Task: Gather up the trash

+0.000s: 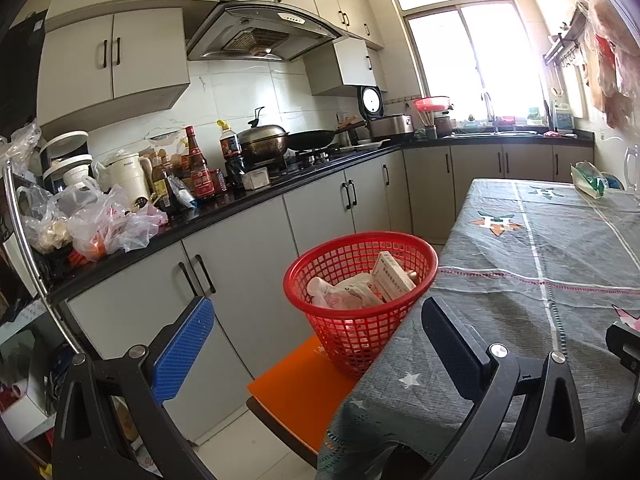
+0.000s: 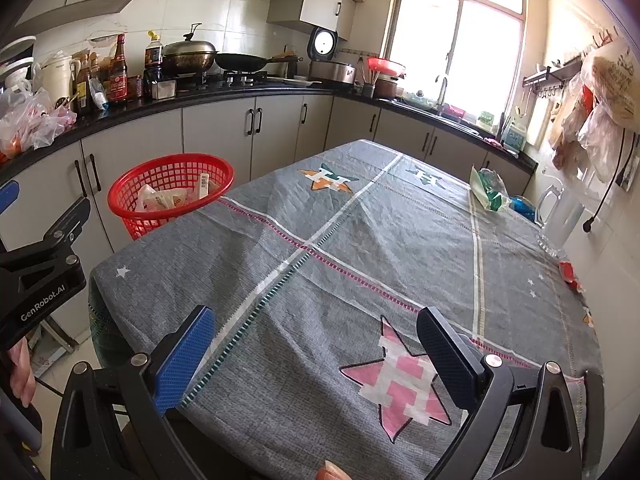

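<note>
red basket (image 2: 172, 196) at ten o'clock holds trash already, both the left tool (image 1: 316, 344) and right tool (image 2: 316, 360) gape empty, so next likely means reaching the green wrapper (image 2: 490, 190) at one o'clock on the counter (image 2: 360, 280).

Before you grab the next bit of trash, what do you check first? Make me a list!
1. Left gripper open and holding nothing: ok.
2. Right gripper open and holding nothing: ok.
3. Red plastic mesh basket upright on the orange stool, with room left: ok.
4. Trash left on the grey patterned tablecloth: a small red wrapper lies near the right edge, so not ok.
5. Green and white crumpled bag at the far end is trash: cannot tell.
6. Clear glass pitcher stands close to the wrapper, so there is a risk of knocking it: not ok.
</note>
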`<state>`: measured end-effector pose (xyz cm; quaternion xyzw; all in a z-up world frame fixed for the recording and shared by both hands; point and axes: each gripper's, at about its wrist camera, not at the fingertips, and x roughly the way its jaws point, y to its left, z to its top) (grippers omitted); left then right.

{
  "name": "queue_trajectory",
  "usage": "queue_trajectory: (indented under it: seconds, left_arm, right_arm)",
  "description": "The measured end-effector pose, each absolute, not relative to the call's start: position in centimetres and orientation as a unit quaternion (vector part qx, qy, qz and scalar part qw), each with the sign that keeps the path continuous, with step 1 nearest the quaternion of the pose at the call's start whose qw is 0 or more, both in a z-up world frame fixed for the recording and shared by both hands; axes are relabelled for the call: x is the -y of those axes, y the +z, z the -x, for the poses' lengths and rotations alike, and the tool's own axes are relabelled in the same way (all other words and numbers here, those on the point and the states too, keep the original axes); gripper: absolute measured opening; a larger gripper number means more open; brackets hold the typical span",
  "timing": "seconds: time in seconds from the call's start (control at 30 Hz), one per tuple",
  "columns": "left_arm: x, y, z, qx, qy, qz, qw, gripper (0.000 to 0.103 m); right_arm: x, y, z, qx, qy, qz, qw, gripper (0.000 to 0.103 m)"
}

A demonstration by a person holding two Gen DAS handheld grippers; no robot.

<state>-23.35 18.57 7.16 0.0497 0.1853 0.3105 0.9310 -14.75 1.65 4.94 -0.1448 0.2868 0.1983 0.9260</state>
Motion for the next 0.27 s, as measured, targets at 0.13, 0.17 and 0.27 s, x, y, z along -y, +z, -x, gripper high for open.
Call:
queue_trajectory:
  seconds: [0.13, 0.17, 0.27]
  left_arm:
    - [-18.1, 7.2, 22.8, -0.185, 0.308, -0.058, 0.931, 0.103]
    - [-17.9, 7.3, 22.5, -0.185, 0.309, -0.060, 0.931, 0.103]
    - [-16.7, 7.7, 21.1, -0.191, 0.289, -0.069, 0.935, 0.103]
  right_arm:
    - [-1.4, 4.7, 14.4, -0.293, 0.198, 0.139, 0.925, 0.102]
    - [-1.1, 4.7, 14.2, -0.294, 0.196, 0.136, 0.926, 0.102]
    - [0.4, 4.7, 13.0, -0.301, 0.183, 0.114, 0.929, 0.102]
